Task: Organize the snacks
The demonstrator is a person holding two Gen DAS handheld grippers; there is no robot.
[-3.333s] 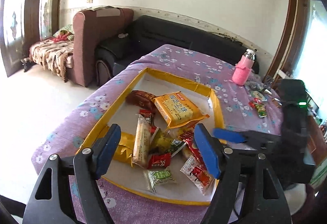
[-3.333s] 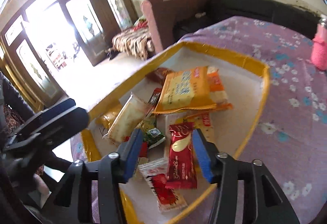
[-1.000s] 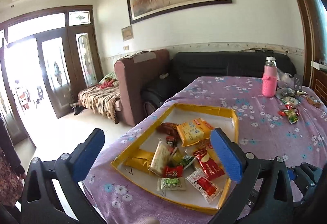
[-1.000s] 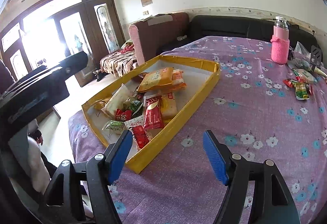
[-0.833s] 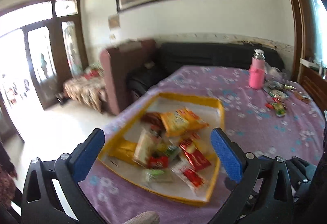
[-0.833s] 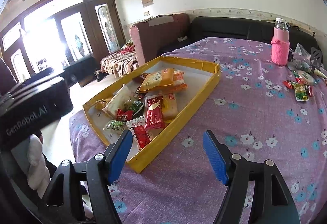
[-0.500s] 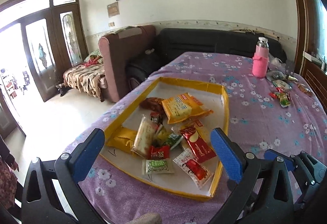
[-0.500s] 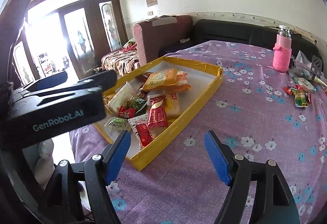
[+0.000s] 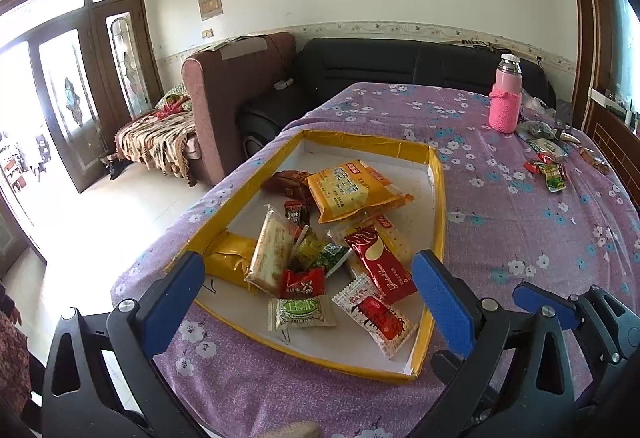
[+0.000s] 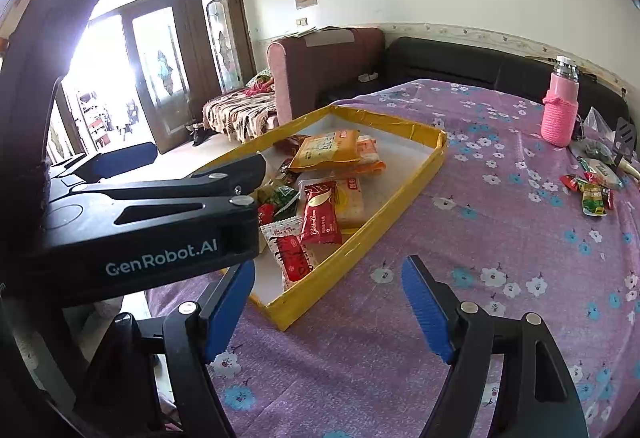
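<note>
Both tongs spread wide and holding nothing: left tongs point(image 9: 308, 292) above the near end of the yellow tray point(image 9: 439, 198), right tongs point(image 10: 328, 302) over the bench point(image 10: 500, 238) at the tray's 3 o'clock. Snack packets point(image 9: 340, 238) piled inside the tray; more loose snacks point(image 9: 550, 172) well apart toward 2 o'clock, near a pink bottle point(image 9: 506, 98).

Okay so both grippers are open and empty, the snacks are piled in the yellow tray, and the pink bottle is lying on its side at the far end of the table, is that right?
Not quite: the pink bottle stands upright, not on its side, as the left wrist view shows. The rest holds: the left gripper and right gripper are open and empty, and the snacks sit in the yellow tray.
</note>
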